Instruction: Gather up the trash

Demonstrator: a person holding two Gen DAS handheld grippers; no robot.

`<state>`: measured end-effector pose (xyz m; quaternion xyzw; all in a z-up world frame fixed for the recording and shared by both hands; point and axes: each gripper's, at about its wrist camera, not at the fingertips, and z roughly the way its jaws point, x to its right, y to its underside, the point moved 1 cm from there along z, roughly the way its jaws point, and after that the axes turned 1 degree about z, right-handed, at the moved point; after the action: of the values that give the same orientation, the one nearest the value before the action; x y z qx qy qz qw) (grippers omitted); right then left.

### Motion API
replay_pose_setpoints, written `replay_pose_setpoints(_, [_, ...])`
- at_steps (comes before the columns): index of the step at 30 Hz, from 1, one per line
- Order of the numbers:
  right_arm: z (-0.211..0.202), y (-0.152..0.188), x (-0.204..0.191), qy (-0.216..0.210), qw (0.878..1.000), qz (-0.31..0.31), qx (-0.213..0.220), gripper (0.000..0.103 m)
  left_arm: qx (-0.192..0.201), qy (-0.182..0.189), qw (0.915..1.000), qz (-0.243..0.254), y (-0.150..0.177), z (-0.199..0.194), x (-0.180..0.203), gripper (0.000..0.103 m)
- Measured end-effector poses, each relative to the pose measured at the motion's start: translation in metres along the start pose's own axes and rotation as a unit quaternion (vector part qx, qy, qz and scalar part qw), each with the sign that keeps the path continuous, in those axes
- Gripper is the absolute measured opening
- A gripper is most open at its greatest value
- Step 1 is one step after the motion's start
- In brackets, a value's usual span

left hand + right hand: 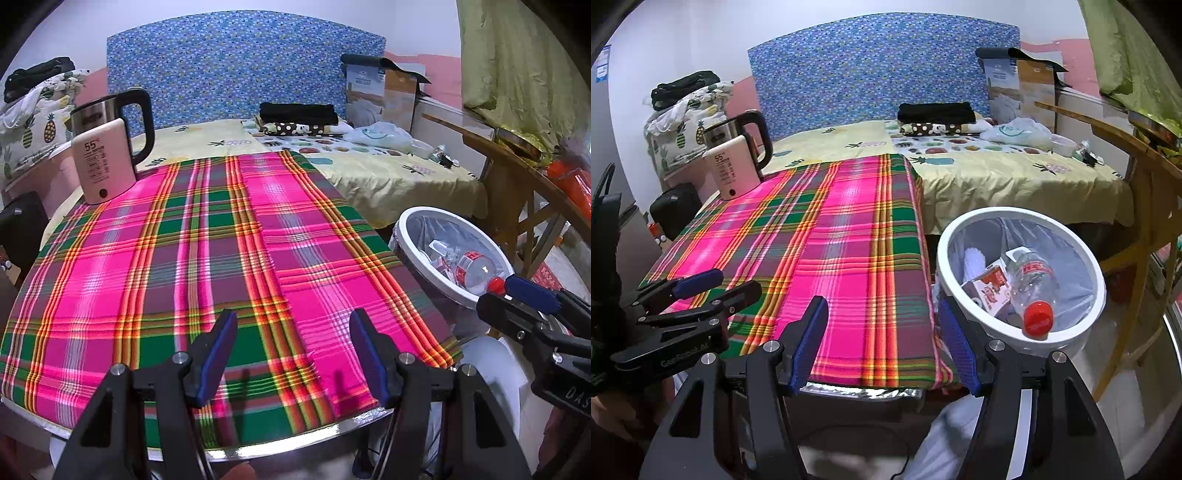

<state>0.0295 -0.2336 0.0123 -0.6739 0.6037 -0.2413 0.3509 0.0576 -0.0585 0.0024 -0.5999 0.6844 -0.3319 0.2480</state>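
Observation:
A white bin (1021,280) lined with a clear bag stands to the right of the table; the bin (452,258) also shows in the left wrist view. Inside lie a clear plastic bottle (1032,286) with a red cap, a red and white carton (991,291) and some white paper. My left gripper (293,350) hovers open over the near edge of the pink plaid cloth (207,266), nothing between its blue pads. My right gripper (882,341) is open too, empty, over the table's right front corner beside the bin.
A pink and steel kettle (105,155) stands at the table's far left corner. Behind the table is a bed (997,173) with folded clothes and a plastic bag. A wooden table (1137,192) stands to the right of the bin. A black case (674,214) sits left.

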Motion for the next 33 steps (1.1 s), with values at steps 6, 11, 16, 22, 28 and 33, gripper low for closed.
replay_pose_setpoints(6, [0.0, 0.001, -0.003, 0.0, 1.0, -0.003, 0.001, 0.063, 0.0, -0.006, 1.0, -0.001, 0.001, -0.002, -0.001, 0.065])
replay_pose_setpoints(11, [-0.001, 0.001, -0.004, 0.001, 1.0, -0.001, 0.002, 0.063, -0.001, -0.008, 1.0, -0.004, 0.002, -0.004, -0.002, 0.065])
replay_pose_setpoints(16, [-0.001, 0.002, -0.004, 0.001, 1.0, -0.001, 0.002, 0.063, 0.001, -0.01, 0.9999, -0.004, 0.003, -0.007, -0.003, 0.065])
replay_pose_setpoints(22, [-0.003, 0.002, -0.006, 0.0, 1.0, -0.002, 0.004, 0.063, 0.002, -0.014, 0.9999, -0.003, 0.003, -0.009, -0.003, 0.065])
replay_pose_setpoints(28, [-0.004, 0.002, -0.007, 0.001, 1.0, -0.002, 0.005, 0.063, 0.002, -0.015, 0.9999, -0.004, 0.002, -0.01, -0.004, 0.065])
replay_pose_setpoints(33, [-0.004, 0.002, -0.007, 0.001, 1.0, -0.002, 0.005, 0.063, 0.002, -0.016, 0.9999, -0.004, 0.003, -0.011, -0.004, 0.065])
